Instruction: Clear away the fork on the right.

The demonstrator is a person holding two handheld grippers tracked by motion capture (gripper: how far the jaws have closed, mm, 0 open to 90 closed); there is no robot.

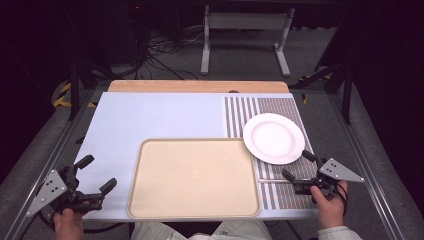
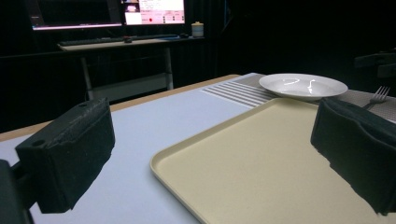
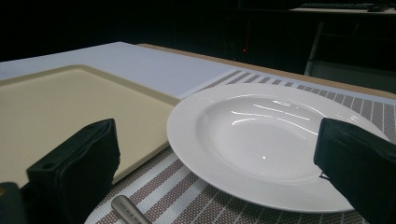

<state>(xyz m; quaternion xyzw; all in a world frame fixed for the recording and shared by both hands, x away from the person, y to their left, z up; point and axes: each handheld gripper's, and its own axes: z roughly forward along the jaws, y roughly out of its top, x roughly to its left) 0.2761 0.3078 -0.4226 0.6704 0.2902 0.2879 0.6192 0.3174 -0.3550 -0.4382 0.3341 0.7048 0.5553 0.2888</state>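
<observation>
The white plate [image 1: 273,138] sits on the striped placemat [image 1: 285,197], its rim overlapping the tray [image 1: 194,178] edge. Right gripper [image 1: 295,167] is spread wide just short of it. Probably ceramic: stiff, slick, breakable, so pinch the near rim.

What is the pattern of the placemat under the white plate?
Brown and white stripes on the placemat, clearest in the right gripper view.

My left gripper [image 1: 95,176] sits low at the near left, held from behind by my left hand [image 1: 67,222], fingers [image 2: 65,156] spread wide with nothing between them. My right gripper [image 1: 298,167] sits low at the near right in my right hand [image 1: 330,200], its fingers [image 3: 74,168] likewise wide apart, angled inward.
</observation>
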